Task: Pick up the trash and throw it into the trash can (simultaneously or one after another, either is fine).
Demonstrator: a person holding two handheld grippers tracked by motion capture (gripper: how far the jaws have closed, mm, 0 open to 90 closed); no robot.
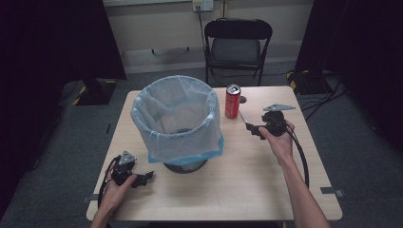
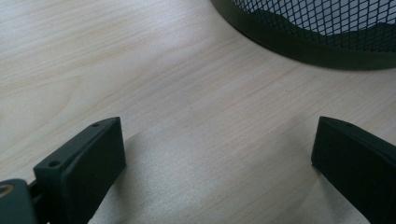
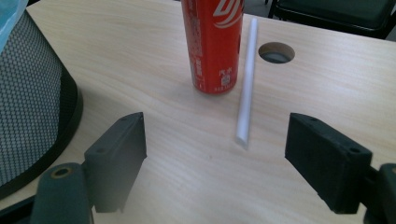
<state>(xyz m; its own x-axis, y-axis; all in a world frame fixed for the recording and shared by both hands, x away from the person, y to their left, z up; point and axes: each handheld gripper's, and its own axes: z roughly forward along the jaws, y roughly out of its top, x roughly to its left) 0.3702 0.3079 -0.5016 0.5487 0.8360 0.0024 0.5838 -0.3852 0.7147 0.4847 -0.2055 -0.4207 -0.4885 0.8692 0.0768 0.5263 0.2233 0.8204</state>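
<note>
A red drink can (image 1: 232,101) (image 3: 214,42) stands upright on the wooden table (image 1: 223,190), right of a mesh bin (image 1: 178,118) lined with a pale blue plastic bag. A white straw (image 1: 243,117) (image 3: 246,88) lies flat just right of the can. My right gripper (image 1: 253,128) (image 3: 215,140) is open a short way in front of the can and straw, with nothing between its jaws. My left gripper (image 1: 146,178) (image 2: 217,140) rests open near the table's front left, facing the bin's dark base (image 2: 303,46), and holds nothing.
A round cable hole (image 3: 276,52) is in the tabletop behind the straw. The bin's mesh wall (image 3: 32,93) is close on the left in the right gripper view. A black folding chair (image 1: 237,45) stands beyond the table's far edge.
</note>
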